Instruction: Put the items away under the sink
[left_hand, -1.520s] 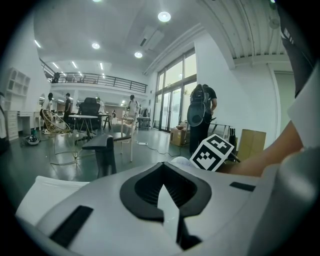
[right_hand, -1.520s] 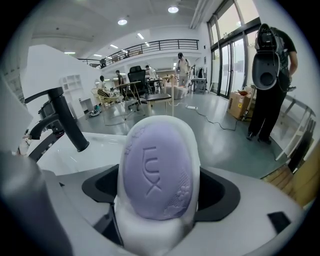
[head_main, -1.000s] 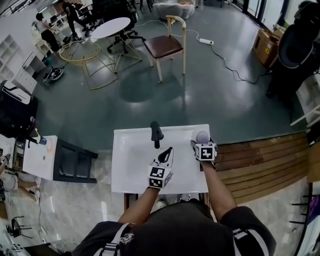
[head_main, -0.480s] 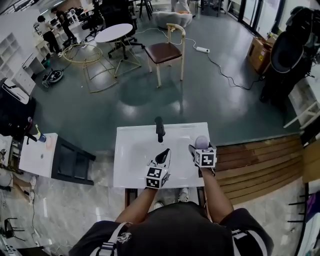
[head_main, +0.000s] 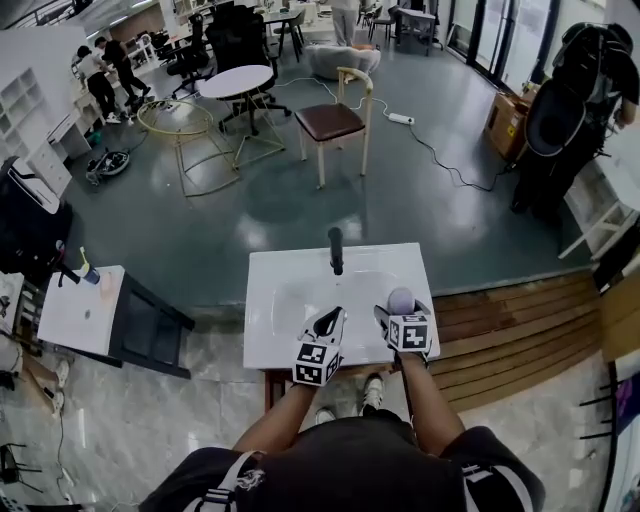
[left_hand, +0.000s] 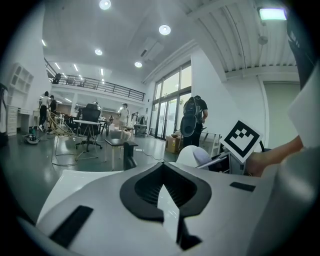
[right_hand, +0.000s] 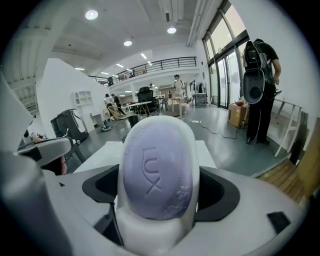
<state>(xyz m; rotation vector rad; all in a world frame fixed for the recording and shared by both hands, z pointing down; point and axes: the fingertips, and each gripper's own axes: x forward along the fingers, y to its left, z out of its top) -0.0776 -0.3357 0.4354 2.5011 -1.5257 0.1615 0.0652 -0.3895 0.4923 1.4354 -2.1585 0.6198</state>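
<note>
"LUX" embossed on purple soap bar (right_hand: 157, 175).

The sink top (head_main: 275, 310) lies ahead, with the faucet (head_main: 336, 250) at its 12 o'clock edge; the left gripper (head_main: 327, 320) is over its near middle; at 3 o'clock of that, the right gripper (head_main: 399, 312) holds the soap bar (head_main: 401, 299); a chair (head_main: 330, 118) stands beyond at 12 o'clock; a side table (head_main: 85, 310) stands at 9 o'clock.

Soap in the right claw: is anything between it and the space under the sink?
Yes. The soap, clamped in the right gripper, is above the white sink top, so that top lies between it and the space below. The underside is hidden from view, so any door there cannot be judged.
</note>
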